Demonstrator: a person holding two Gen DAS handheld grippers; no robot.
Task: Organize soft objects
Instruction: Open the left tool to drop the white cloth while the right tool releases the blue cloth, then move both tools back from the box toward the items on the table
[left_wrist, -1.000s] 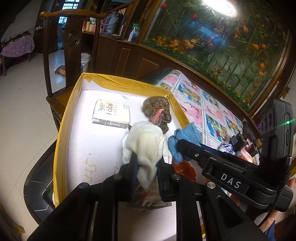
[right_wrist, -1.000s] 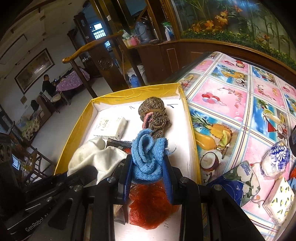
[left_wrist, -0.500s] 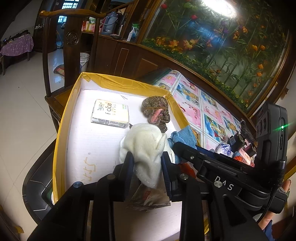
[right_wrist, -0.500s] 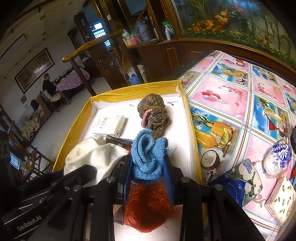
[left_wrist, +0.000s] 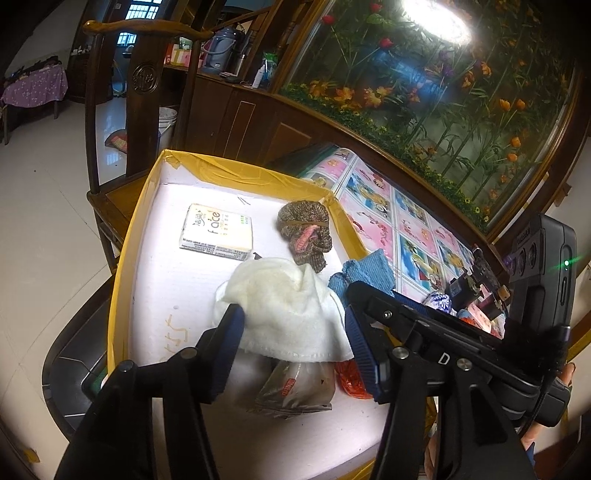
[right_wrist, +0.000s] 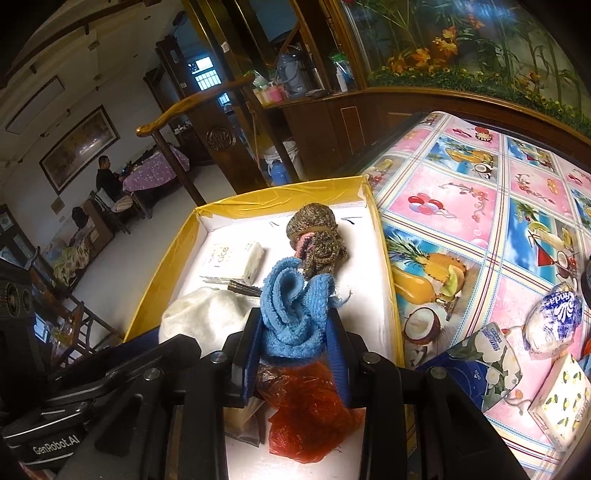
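At the left of the yellow-edged white foam tray (left_wrist: 122, 258), a cream tissue pack printed "face" (left_wrist: 217, 231) lies flat near the far wall. Next to it toward the right sits a brown knitted bundle with a pink strip, bound by a rubber band (left_wrist: 306, 232).

The left gripper (left_wrist: 293, 332) has its 2 blue-padded fingers (left_wrist: 229, 332) spread wide, and the white fluffy cloth (left_wrist: 286, 310) lies slack between them, draped over a silvery foil packet (left_wrist: 295, 384). The cloth touches the left pad, but the jaws do not pinch it.

Further right, the right gripper (right_wrist: 295, 325) has its jaws drawn in on a crumpled blue terry cloth (right_wrist: 291, 310), which bulges up between the pads above a crinkled red plastic bag (right_wrist: 310, 410) on the tray floor (whether the cloth touches the bag cannot be told).

Beyond the tray's right edge is a fruit-patterned pink and blue tablecloth (right_wrist: 480, 221), with a blue and white wrapped packet (right_wrist: 552, 317), a floral blue tissue pack (right_wrist: 487, 365) and a lemon-print box (right_wrist: 561, 402) on it.
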